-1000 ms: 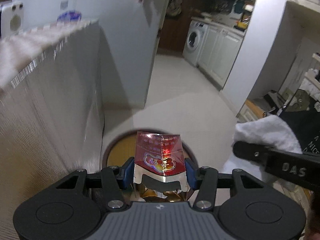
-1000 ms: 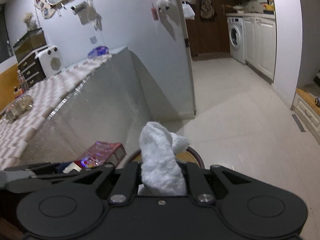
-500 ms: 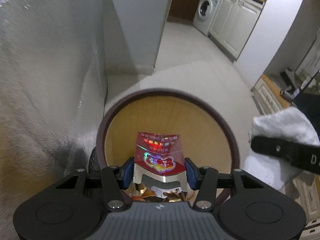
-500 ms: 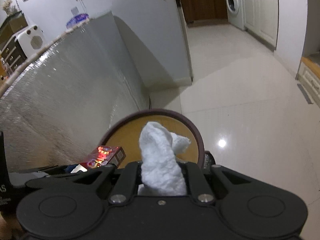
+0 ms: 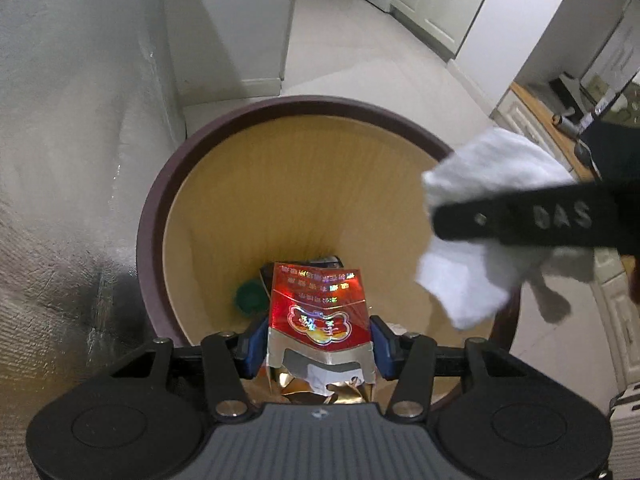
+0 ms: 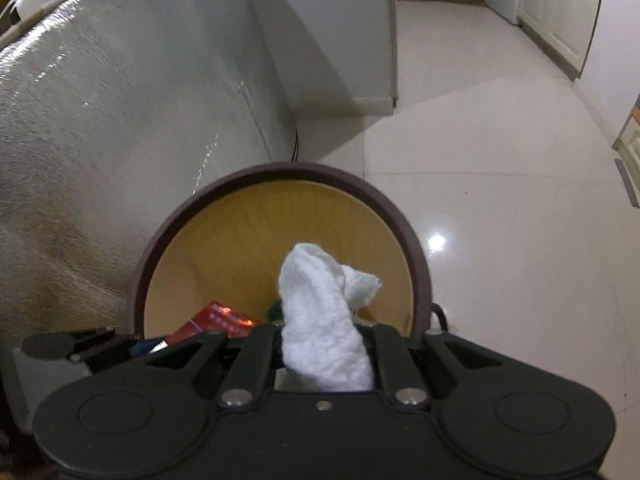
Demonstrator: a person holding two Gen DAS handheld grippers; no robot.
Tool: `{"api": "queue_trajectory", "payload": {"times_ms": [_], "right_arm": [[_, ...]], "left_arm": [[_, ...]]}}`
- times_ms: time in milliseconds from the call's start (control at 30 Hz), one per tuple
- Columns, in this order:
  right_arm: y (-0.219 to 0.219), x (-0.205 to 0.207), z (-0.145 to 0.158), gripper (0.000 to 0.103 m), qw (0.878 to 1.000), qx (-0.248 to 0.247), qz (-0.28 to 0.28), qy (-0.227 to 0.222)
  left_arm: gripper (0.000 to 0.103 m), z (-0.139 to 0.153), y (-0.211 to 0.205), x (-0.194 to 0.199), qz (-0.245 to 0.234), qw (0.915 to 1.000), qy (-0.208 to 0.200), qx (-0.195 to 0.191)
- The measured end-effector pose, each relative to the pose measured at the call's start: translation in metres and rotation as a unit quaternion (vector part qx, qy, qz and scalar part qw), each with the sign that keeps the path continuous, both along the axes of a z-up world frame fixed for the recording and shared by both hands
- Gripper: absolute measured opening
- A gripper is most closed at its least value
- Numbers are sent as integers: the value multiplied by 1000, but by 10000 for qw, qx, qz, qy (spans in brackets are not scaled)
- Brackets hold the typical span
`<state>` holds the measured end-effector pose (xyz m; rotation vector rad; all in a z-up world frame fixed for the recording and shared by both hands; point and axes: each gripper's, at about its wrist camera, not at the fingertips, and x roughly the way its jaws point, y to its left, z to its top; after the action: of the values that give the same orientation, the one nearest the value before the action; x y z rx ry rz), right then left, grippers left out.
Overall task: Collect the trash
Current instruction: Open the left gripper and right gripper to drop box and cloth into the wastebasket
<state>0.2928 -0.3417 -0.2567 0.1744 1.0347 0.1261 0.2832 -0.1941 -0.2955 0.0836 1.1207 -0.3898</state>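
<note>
Both your tools are loaded and over the bin.

Your left tool [image 5: 319,346] clamps the red foil packet [image 5: 319,312] above the round brown-rimmed bin [image 5: 240,128]; your right tool [image 6: 325,354] pinches the white tissue wad [image 6: 320,312] over the bin's right rim, trash already lying at the bottom.

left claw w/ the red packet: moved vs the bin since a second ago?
Yes. The left claw, shut on the red packet, has come down over the bin, whose opening now fills the view.
</note>
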Motion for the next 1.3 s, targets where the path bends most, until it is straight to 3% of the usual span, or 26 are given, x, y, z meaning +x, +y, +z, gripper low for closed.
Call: {"api": "queue_trajectory", "payload": {"times_ms": [200,367,400,500,633,1300], "right_arm": [[12,20,-12,14,9998,141,95,142],[18,35,-19,20,9996,146,190,166],[17,36,-19,24,9995,179,230,157],[19,38,-19,55,9992,214,319,123],[20,36,-14,71,9995,75,287,65],[-4,-3,5,103,9996,190,188,-75]], "left_arm": [[55,-1,2,6,-23,10000,45,36],[87,5,-1,2,-36,10000,-5,-71],[87,5,-2,1,-45,10000,-12,-76],[88,7,-3,-2,-40,10000,1,-59],[92,9,-3,-6,-58,9999,-2,-83],[103,28,5,-28,43,9998,-98,-137]]}}
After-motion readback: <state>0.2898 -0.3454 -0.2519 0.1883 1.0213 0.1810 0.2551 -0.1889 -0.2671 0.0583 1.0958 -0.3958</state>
